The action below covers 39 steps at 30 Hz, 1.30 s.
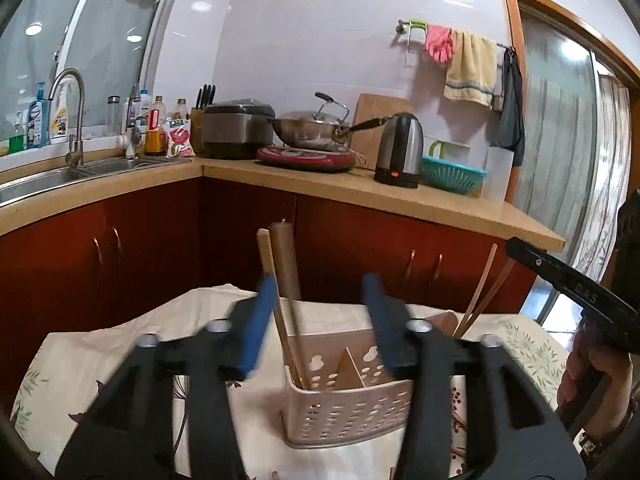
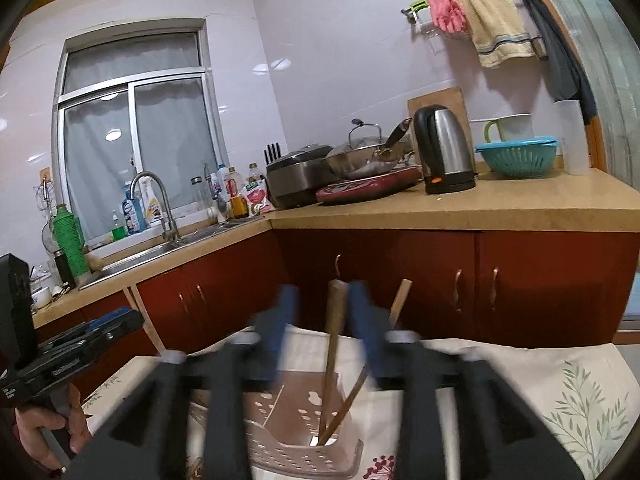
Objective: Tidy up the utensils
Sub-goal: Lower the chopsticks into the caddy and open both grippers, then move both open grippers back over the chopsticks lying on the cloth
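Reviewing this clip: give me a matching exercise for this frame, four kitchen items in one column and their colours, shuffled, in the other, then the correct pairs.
Items:
1. rubber glove on the wall rail
2. colander on the counter
3. utensil holder on the table
4. kettle on the counter

Colours:
A. steel with black trim
B. pink
C. pale beige, perforated
D. teal

Pairs: 1-B, 2-D, 3-C, 4-A
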Each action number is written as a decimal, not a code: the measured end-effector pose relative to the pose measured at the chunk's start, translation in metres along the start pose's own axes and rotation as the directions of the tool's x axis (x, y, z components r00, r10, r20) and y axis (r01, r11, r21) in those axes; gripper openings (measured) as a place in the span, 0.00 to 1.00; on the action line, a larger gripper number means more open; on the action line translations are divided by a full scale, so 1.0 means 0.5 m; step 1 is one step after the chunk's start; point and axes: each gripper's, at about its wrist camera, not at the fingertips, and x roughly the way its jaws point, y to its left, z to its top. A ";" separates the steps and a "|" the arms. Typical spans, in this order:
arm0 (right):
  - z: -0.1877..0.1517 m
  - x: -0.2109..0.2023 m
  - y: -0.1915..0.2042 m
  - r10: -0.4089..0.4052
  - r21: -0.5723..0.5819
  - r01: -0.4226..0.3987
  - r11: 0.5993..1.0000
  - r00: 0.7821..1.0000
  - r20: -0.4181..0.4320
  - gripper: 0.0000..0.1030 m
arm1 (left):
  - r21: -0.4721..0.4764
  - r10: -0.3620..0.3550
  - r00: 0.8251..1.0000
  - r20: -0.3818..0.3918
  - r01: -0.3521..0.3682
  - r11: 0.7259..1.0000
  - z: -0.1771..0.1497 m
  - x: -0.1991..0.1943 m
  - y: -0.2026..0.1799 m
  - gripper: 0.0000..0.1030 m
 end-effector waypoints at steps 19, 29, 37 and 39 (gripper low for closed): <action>-0.104 -0.184 0.008 -0.097 -0.056 0.092 0.994 0.991 -0.088 0.57 | 0.041 0.014 0.990 -0.143 -0.009 0.999 -0.154 -0.160 -0.027 0.64; -0.239 -0.268 0.004 -0.131 -0.045 0.124 0.991 0.971 -0.202 0.56 | 0.045 0.016 0.960 -0.279 -0.004 0.999 -0.292 -0.231 -0.034 0.63; -0.316 -0.319 0.010 -0.142 -0.055 0.132 0.990 0.957 -0.254 0.56 | 0.071 0.032 0.942 -0.335 -0.009 0.997 -0.360 -0.267 -0.055 0.56; -0.328 -0.328 0.013 -0.138 -0.057 0.127 0.990 0.955 -0.263 0.56 | 0.069 0.032 0.938 -0.345 -0.009 0.998 -0.378 -0.273 -0.060 0.53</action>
